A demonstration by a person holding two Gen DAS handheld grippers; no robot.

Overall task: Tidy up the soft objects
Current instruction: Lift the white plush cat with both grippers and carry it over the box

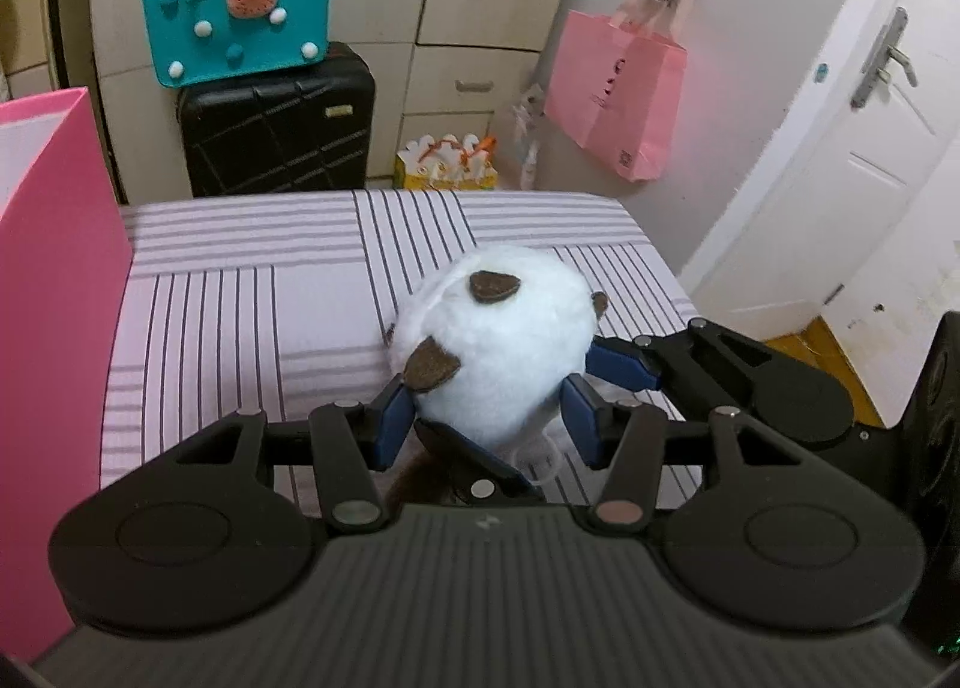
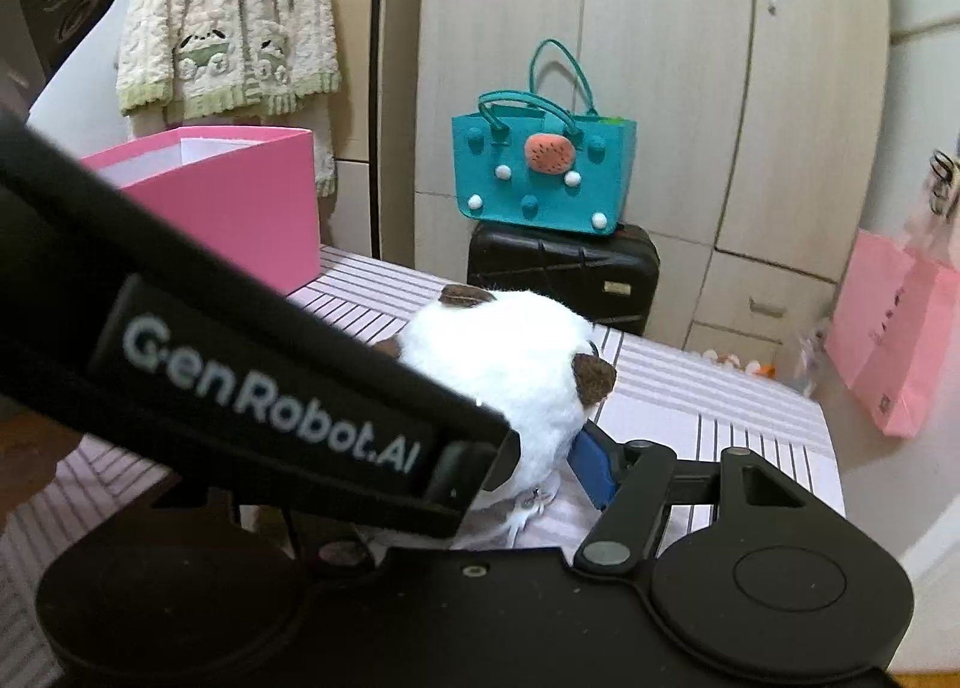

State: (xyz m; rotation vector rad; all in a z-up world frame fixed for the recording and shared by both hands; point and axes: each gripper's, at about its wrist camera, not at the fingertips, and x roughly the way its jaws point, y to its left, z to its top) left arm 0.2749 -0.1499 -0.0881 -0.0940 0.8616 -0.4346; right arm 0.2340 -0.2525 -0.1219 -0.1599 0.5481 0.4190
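A round white plush toy (image 1: 498,340) with small brown ears is just above the striped bed sheet (image 1: 240,298). My left gripper (image 1: 489,421) is shut on its lower part, a blue pad pressing each side. My right gripper (image 1: 507,391) comes in from the right: one blue finger (image 1: 621,367) lies against the toy's right side and the other runs under it. In the right wrist view the plush toy (image 2: 516,352) touches a blue pad (image 2: 591,466). The left gripper's black body (image 2: 270,388) hides the other finger.
An open pink box (image 1: 54,298) stands on the bed's left side. Beyond the bed are a black suitcase (image 1: 276,129) with a teal felt bag (image 1: 240,15) on top, a wardrobe, a hanging pink paper bag (image 1: 618,87) and a white door (image 1: 870,117).
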